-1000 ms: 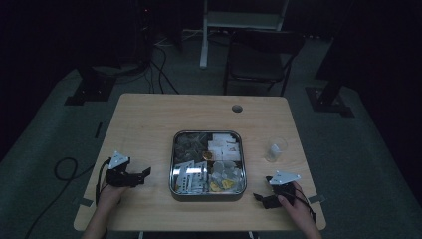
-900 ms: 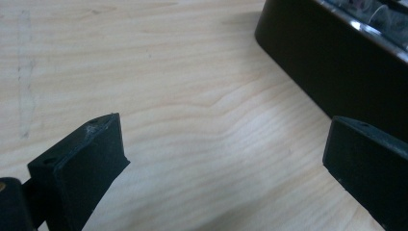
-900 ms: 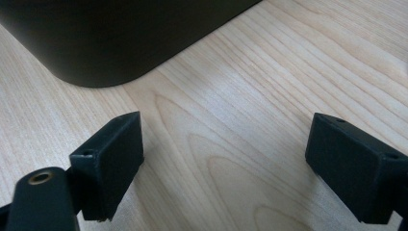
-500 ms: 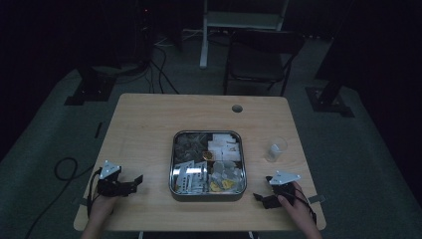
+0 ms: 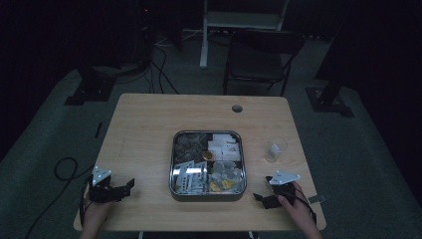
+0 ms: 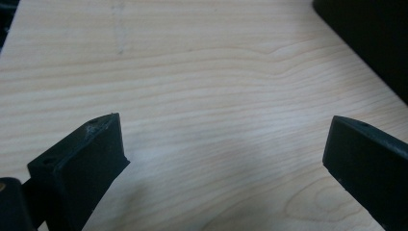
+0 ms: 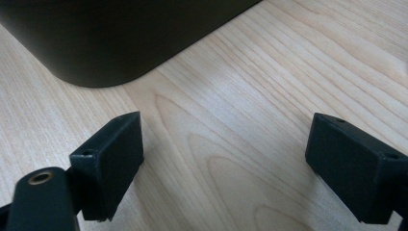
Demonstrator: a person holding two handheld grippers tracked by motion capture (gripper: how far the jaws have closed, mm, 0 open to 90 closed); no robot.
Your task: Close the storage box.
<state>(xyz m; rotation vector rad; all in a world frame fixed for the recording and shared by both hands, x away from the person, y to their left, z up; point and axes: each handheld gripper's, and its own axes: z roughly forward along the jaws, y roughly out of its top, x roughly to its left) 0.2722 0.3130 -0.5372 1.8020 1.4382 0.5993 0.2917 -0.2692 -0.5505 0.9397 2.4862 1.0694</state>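
Metal tray (image 5: 207,191) lies between both wide-open claws, left (image 5: 130,184) and right (image 5: 258,197).

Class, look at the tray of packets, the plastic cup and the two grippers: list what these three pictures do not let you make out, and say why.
1. Packets in the tray: high view too dim and small to read labels.
2. Plastic cup: too small in the high view to tell whether it holds anything.
3. Tray in the left gripper view: cut off by the top right edge, only a dark wall.
4. Tray in the right gripper view: cut off at the top, contents hidden by its wall.
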